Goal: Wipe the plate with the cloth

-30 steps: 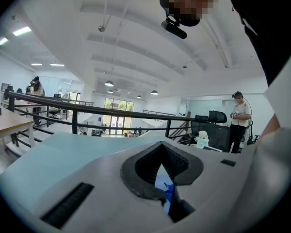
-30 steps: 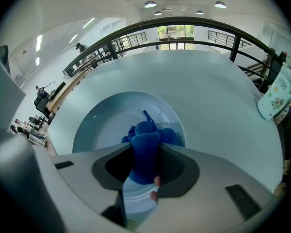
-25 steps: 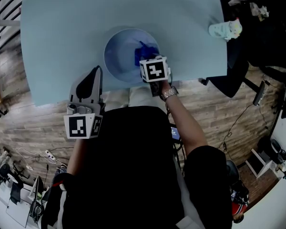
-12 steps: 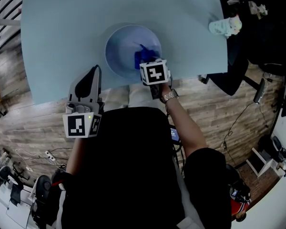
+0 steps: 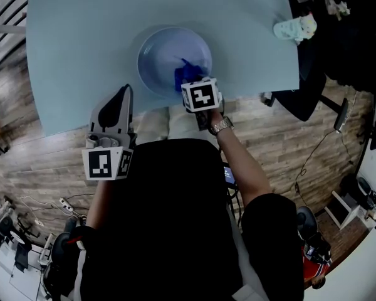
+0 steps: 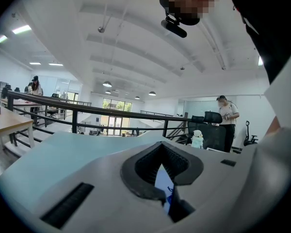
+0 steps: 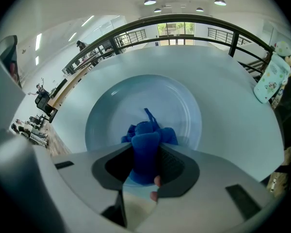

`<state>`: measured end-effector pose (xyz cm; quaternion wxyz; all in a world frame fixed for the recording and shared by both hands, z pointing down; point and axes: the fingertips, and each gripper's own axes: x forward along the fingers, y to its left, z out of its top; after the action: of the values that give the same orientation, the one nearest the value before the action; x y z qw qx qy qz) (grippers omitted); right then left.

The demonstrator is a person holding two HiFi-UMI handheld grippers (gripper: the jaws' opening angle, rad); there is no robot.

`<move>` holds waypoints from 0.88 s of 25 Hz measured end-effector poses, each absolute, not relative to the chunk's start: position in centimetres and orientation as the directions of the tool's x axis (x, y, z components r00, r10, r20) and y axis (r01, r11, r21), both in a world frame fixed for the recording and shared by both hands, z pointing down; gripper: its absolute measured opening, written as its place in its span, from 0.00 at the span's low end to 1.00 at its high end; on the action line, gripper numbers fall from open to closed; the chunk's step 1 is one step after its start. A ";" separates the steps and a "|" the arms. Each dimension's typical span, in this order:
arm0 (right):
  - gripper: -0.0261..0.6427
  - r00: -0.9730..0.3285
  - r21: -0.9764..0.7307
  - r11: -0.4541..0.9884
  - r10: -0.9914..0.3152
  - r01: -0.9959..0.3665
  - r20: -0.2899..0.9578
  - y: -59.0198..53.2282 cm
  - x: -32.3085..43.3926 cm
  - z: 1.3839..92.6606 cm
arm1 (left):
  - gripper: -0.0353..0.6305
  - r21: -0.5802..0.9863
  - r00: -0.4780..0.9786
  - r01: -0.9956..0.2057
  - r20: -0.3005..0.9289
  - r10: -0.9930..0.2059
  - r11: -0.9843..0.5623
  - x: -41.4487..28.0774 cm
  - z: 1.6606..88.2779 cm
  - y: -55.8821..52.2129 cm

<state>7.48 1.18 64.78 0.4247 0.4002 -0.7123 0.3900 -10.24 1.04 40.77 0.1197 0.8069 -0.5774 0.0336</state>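
Note:
A pale round plate (image 5: 163, 58) lies on the light-blue table (image 5: 81, 42), close to its near edge. A bunched blue cloth (image 5: 187, 74) rests on the plate's near-right part. My right gripper (image 5: 190, 81) is shut on the cloth and presses it down onto the plate. In the right gripper view the cloth (image 7: 146, 142) fills the gap between the jaws, over the plate (image 7: 174, 101). My left gripper (image 5: 123, 93) hangs at the table's near edge, left of the plate and apart from it. In the left gripper view that gripper (image 6: 161, 152) is shut and holds nothing.
A small white soft toy (image 5: 294, 29) sits at the table's far right corner, also in the right gripper view (image 7: 271, 76). Past the near edge is wooden floor with cables. A dark chair (image 5: 307, 105) stands by the right side. A person (image 6: 228, 115) stands far off.
My right gripper has slid the cloth a little toward the plate's near rim. The left gripper has stayed where it was.

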 end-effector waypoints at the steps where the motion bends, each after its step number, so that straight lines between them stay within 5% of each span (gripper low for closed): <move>1: 0.22 -0.320 -0.216 0.378 -0.238 -0.900 0.917 1.3 7.4 64.8 | 0.06 0.158 0.333 -0.939 0.183 -0.925 -0.307 -10.2 40.6 1.1; 22: 0.22 -0.379 -0.263 0.474 -0.168 -0.841 0.910 2.3 2.5 65.1 | 0.06 0.164 0.242 -0.964 0.209 -0.948 -0.210 -13.0 41.2 2.4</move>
<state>2.50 2.33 65.06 0.4398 0.3421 -0.7371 0.3823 -13.03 2.43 41.20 0.1301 0.7771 -0.6150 0.0312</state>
